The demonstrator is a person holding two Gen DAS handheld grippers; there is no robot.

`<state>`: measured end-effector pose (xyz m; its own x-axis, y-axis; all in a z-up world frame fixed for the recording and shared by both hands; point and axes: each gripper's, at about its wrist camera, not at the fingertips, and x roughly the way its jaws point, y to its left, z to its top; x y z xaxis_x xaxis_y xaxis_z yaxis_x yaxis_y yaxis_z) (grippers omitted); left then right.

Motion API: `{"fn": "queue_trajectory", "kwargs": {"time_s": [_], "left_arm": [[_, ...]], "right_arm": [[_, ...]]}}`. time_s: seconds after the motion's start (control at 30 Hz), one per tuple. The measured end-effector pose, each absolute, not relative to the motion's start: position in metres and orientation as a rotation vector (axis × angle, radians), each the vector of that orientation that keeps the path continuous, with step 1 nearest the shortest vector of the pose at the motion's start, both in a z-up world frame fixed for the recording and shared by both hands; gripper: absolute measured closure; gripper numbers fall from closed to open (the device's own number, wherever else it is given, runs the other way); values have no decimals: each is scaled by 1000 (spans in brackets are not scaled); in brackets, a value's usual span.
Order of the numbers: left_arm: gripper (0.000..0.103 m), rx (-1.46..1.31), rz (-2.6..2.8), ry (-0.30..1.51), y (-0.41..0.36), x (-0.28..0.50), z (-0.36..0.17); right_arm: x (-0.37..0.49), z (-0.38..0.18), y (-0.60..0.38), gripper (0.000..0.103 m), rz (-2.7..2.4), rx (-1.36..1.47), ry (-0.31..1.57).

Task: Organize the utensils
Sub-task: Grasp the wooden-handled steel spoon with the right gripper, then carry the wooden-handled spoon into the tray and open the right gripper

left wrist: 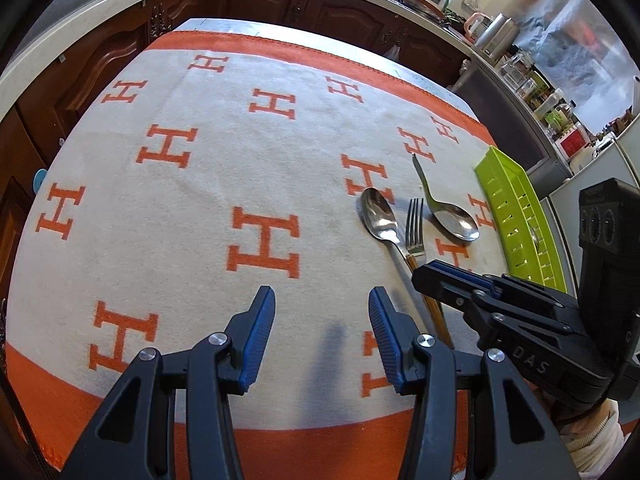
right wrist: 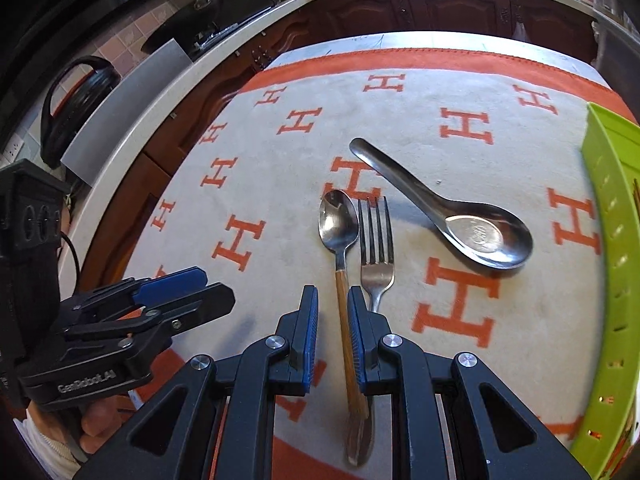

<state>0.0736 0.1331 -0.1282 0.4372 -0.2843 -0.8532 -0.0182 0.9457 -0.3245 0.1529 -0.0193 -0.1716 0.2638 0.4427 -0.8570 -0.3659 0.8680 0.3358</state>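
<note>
My left gripper [left wrist: 322, 336] hangs half open over the H-patterned cloth [left wrist: 224, 184], nothing between its jaws. Toward the table's right edge lie a spoon [left wrist: 380, 214], a fork [left wrist: 415, 226] and a soup spoon [left wrist: 450, 212], beside the green tray [left wrist: 516, 216]. My right gripper [left wrist: 448, 274] hovers over the handles.

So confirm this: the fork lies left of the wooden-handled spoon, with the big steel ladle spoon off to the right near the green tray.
Wrong on one point: the fork lies right of the wooden-handled spoon, not left, as the right wrist view shows. The big steel ladle spoon does sit to the right, near the green tray.
</note>
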Motion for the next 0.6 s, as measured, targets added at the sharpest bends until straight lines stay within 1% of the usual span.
{"fn": "queue_trajectory", "kwargs": {"time_s": [0.13, 0.23, 0.27, 0.3, 0.33, 0.47, 0.6], "left_arm": [[56, -323, -167, 1110, 139, 74, -131], [56, -333, -169, 1112, 141, 73, -132], [56, -334, -169, 1113, 141, 74, -133], [56, -334, -170, 1114, 140, 74, -133], [56, -334, -172, 1113, 141, 74, -132], [56, -327, -180, 1106, 137, 73, -129], [56, -311, -189, 1104, 129, 72, -125]], "right_arm": [[162, -186, -8, 88, 554, 69, 1220], [162, -187, -3, 88, 552, 40, 1200], [161, -187, -1, 90, 547, 27, 1194], [160, -187, 0, 94, 538, 12, 1188], [160, -188, 0, 96, 522, -5, 1176], [156, -186, -5, 96, 511, 22, 1171], [151, -172, -21, 96, 498, 85, 1137]]}}
